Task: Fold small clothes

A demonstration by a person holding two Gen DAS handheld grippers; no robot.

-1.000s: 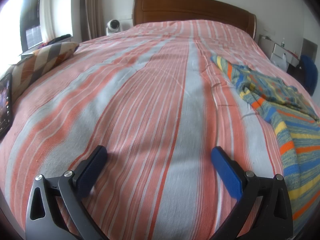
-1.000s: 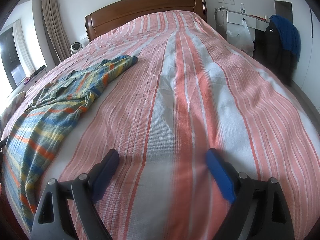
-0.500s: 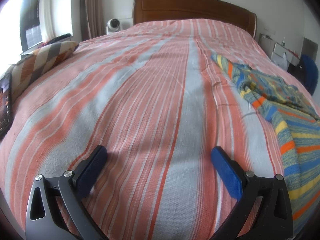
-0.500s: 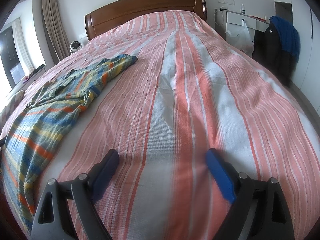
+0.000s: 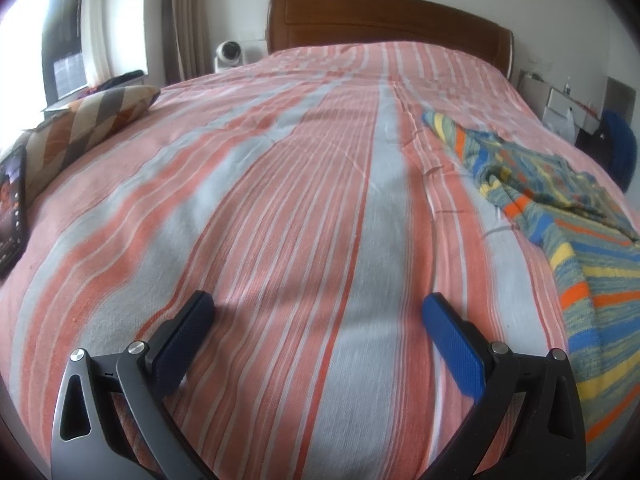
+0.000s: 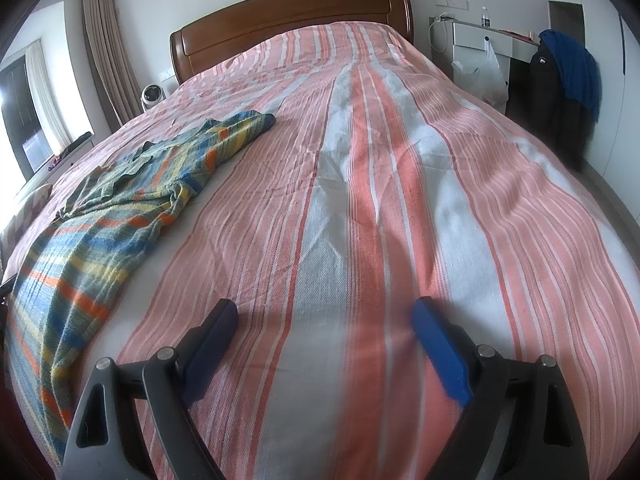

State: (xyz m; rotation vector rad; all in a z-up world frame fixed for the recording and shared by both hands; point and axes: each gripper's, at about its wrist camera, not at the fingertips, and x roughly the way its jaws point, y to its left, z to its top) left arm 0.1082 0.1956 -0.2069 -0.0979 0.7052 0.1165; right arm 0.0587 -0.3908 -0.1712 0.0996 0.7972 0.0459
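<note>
Meanwhile, both the left claw (image 5: 316,316) and right claw (image 6: 324,320), spread wide and empty, have barely shifted above the striped bed (image 5: 280,200), leaving the multicoloured garment (image 6: 120,208) rumpled between them, unfolded.

Daylight came from the window (image 5: 24,52), blown out at left edge. Soft shadows lay on the bedspread (image 5: 304,208) near its foot. Slight motion blur; heavy fisheye warp, dark vignette corners.

One striped garment (image 6: 120,216) on one bed (image 6: 360,200), one patterned pillow (image 5: 92,120) (off at the edge), one small white fan (image 5: 228,54), two grippers, four fingers (image 5: 452,344) all told.
</note>
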